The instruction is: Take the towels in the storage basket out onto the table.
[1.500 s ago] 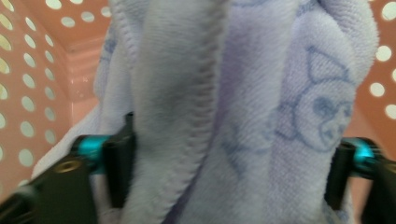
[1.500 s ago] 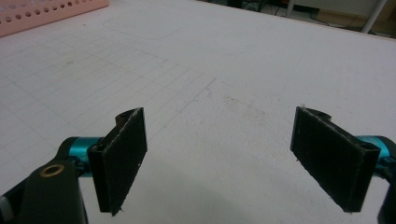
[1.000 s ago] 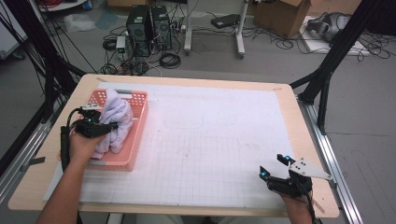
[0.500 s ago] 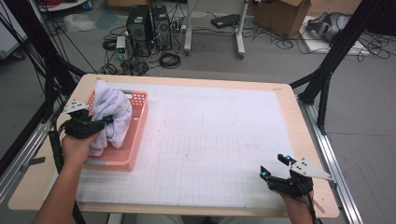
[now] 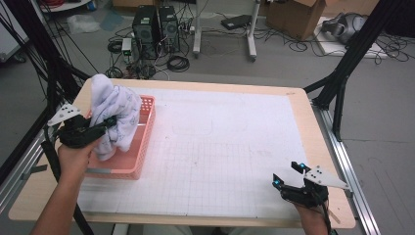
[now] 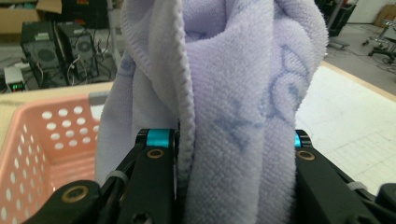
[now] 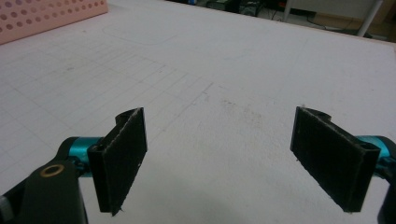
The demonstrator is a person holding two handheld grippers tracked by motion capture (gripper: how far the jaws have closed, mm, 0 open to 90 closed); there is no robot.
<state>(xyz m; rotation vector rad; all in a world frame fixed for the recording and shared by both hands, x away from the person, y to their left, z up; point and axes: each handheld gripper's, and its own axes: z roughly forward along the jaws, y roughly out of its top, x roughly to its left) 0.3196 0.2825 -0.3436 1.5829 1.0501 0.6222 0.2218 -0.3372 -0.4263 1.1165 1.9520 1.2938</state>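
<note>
The left gripper [image 5: 108,122] is clamping a bunched towel [image 6: 233,88], hanging it over the basket [image 5: 139,147]. The right gripper [image 7: 229,158] is waiting agape and empty. Next, probably, it needs carrying clear onto the mat [image 5: 235,147].

Even bright light, soft shadows, slight blur.

This is a lab or test room. A pale wooden bench [image 5: 298,98] topped with a white gridded mat [image 5: 230,147] stands inside a black metal frame [image 5: 342,73]. Behind it, black computer towers [image 5: 156,27], tangled cables [image 5: 176,61] and a brown cardboard box [image 5: 293,17] sit on the grey floor [image 5: 381,127].
</note>
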